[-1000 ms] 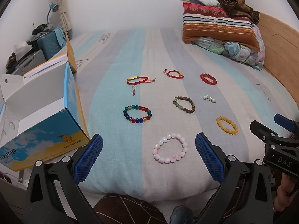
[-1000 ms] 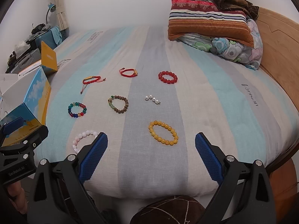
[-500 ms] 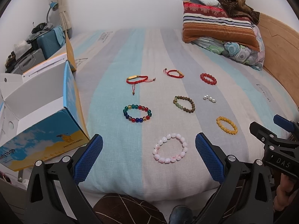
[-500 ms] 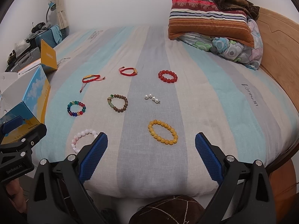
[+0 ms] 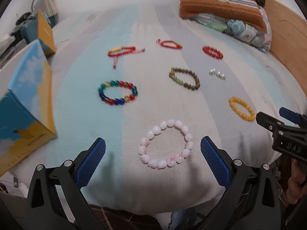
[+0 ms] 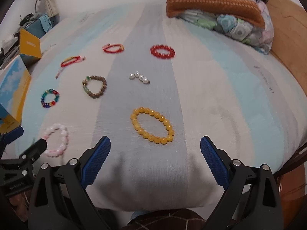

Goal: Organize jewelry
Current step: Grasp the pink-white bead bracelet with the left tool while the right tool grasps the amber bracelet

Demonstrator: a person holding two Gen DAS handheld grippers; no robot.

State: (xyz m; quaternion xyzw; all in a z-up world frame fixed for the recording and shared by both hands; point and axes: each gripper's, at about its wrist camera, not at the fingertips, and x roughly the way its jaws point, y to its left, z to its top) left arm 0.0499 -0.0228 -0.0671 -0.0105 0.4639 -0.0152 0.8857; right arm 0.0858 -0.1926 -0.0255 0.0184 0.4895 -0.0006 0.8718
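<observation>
Several bracelets lie spread on the striped bed sheet (image 5: 76,115). A pink-white bead bracelet (image 5: 166,143) sits just ahead of my open left gripper (image 5: 153,159), between its blue pads. A yellow bead bracelet (image 6: 152,125) lies just beyond my open right gripper (image 6: 155,158). Further back are a multicoloured bracelet (image 5: 118,92), a brown bead bracelet (image 5: 184,78), a red bead bracelet (image 5: 212,52), two red cord bracelets (image 5: 122,50) (image 5: 169,44) and a short pearl string (image 5: 217,73). Both grippers hold nothing.
An open blue-and-yellow cardboard box (image 5: 25,103) stands at the bed's left edge. Striped and flowered pillows (image 5: 226,9) are piled at the back right beside a wooden headboard (image 5: 284,28). Cluttered bags sit at the far left.
Both grippers have moved forward and lower over the bed's front edge; the pink and yellow bracelets now appear much closer. Both stay open.
</observation>
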